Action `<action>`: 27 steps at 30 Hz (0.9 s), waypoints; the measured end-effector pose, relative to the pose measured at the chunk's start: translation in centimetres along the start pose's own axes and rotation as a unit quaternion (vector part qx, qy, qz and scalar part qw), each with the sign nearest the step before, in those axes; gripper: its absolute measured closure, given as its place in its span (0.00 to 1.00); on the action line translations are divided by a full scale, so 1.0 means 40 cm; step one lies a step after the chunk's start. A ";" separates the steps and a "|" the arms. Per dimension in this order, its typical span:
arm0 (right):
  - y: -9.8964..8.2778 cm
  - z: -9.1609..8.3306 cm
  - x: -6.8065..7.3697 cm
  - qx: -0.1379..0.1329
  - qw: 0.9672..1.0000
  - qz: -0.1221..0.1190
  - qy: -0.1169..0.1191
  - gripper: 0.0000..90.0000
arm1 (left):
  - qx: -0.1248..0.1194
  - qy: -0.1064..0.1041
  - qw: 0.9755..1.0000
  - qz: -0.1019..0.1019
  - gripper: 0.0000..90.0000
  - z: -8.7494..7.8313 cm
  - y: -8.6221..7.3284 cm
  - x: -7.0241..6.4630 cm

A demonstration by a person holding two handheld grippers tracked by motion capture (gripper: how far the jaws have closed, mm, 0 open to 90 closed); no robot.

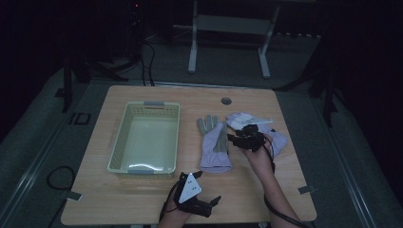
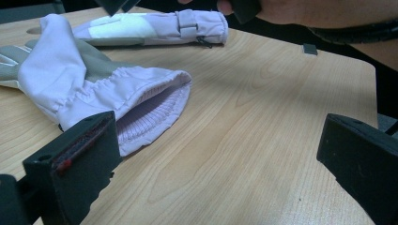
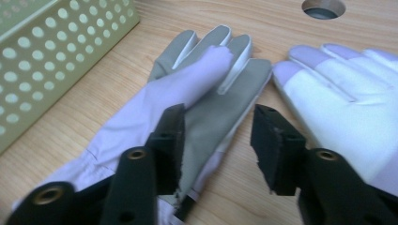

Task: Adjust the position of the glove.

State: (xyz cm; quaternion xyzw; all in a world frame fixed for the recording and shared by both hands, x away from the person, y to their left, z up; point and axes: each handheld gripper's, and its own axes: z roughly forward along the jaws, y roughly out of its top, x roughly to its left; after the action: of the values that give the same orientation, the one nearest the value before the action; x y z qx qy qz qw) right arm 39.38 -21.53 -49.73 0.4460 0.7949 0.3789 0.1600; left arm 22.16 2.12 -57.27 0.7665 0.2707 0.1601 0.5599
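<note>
Above grey-palmed glove [image 3: 206, 93], right gripper [image 3: 218, 136] hovers part-open, holding nothing; left gripper [image 2: 211, 164] wide open, empty.

The high view is looking forward and down from above the near edge, taking in the whole wooden table [image 1: 142, 204] from a distance. The left gripper view is sitting low, just above the tabletop, facing across it toward the folded glove [image 2: 94, 89] at ten o'clock. The right gripper view is hovering close, angled down over that glove [image 3: 197, 98]. All three are sharing both gloves, the flat glove [image 1: 275, 137] lying at the folded one's three o'clock in the high view.
</note>
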 end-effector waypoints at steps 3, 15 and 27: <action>-0.002 -0.011 -0.019 -0.004 1.000 -0.014 -0.004 0.56 | 0.000 0.002 1.000 -0.001 0.00 0.000 0.000 -0.001; 0.000 -0.072 -0.185 -0.008 0.997 -0.076 -0.022 0.53 | -0.001 0.005 1.000 0.000 0.00 0.000 0.000 0.000; 0.000 -0.049 -0.324 0.012 0.998 -0.055 0.003 0.50 | -0.002 0.004 1.000 -0.003 0.00 0.001 0.000 0.002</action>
State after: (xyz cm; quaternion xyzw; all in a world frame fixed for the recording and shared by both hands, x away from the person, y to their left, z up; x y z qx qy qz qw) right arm 45.35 -33.19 -49.50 0.4023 0.8231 0.3618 0.1725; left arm 22.26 2.14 -57.28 0.7642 0.2748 0.1619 0.5606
